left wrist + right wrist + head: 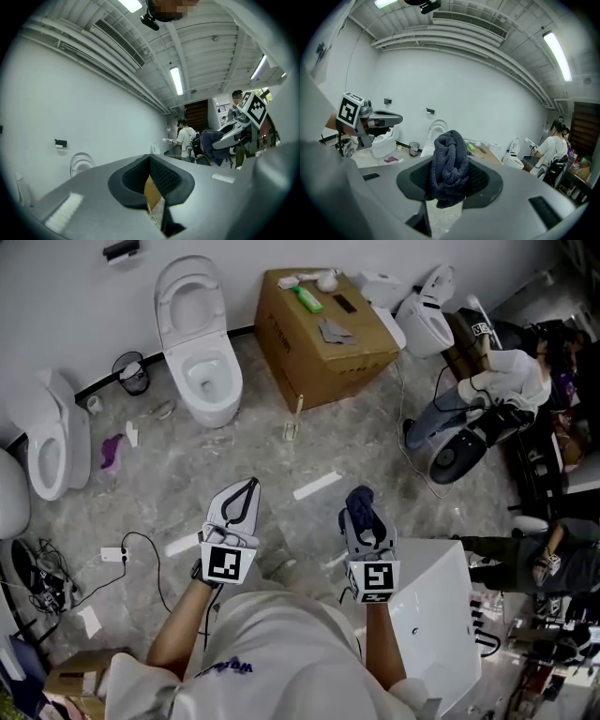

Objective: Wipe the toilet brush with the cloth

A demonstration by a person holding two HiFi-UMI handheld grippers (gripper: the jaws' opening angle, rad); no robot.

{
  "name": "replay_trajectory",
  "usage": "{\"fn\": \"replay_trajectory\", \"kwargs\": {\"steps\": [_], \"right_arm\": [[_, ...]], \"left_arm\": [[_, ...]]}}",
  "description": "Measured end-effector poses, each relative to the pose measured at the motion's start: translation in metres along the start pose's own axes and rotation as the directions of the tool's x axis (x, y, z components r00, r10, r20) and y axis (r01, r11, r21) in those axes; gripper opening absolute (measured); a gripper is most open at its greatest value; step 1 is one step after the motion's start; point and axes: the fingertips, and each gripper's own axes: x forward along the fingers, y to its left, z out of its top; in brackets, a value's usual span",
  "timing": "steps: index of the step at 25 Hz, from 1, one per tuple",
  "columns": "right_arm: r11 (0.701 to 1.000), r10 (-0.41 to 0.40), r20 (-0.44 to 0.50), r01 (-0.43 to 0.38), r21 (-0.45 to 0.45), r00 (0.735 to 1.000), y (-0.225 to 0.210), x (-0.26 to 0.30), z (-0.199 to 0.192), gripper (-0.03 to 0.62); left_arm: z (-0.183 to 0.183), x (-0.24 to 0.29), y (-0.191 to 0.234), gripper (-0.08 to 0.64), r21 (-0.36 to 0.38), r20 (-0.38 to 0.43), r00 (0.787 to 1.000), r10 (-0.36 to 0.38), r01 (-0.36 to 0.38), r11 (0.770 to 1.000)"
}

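1. Your right gripper (362, 508) was clamped on the dark blue cloth (450, 166). The cloth was bunched up between the jaws and stuck out past the tips.
2. Your left gripper (247, 489) had its jaws together at the tips, with nothing between them.
3. You held both grippers side by side in front of you, apart from each other, with the left at 9 o'clock from the right.
4. A white toilet (202, 352) with its lid up stood against the wall at 11 o'clock from your grippers. A cardboard box (319, 348) stood at 12 o'clock.
5. A small dark cup (134, 374) stood by the wall at 9 o'clock from that toilet.
6. The toilet brush could not be made out for certain in any view.
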Motion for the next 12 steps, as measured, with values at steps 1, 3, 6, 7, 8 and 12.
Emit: {"fn": "replay_trajectory", "kwargs": {"steps": [1, 3, 6, 7, 8, 12], "right_arm": [[1.0, 0.002, -0.003, -0.002, -0.008, 1.0, 0.0, 0.006, 0.001, 0.153], [1.0, 0.004, -0.014, -0.004, -0.017, 1.0, -0.003, 0.015, 0.002, 0.153], [1.0, 0.007, -0.032, -0.007, -0.011, 0.999, -0.014, 0.027, 0.0, 0.153], [1.0, 0.008, -0.034, -0.009, -0.004, 0.999, -0.02, 0.034, -0.001, 0.153], [1.0, 0.012, -0.034, -0.012, 0.003, 0.999, -0.026, 0.041, -0.003, 0.153], [0.998, 0.053, -0.045, -0.051, 0.031, 0.998, -0.05, 0.078, -0.02, 0.153]], "left_arm": [[-0.003, 0.005, 0.006, 0.002, -0.011, -0.005, 1.0, 0.005, -0.005, 1.0], [-0.008, 0.015, 0.013, 0.002, -0.017, -0.01, 1.0, 0.008, -0.009, 1.0], [-0.012, 0.033, 0.017, 0.002, -0.028, -0.027, 1.0, 0.004, -0.005, 1.0], [-0.014, 0.041, 0.017, 0.002, -0.026, -0.035, 0.999, 0.001, -0.001, 1.0], [-0.016, 0.05, 0.016, 0.002, -0.017, -0.042, 0.999, -0.004, 0.003, 1.0], [-0.027, 0.086, 0.01, 0.002, 0.017, -0.082, 0.997, -0.009, 0.011, 1.0]]}}
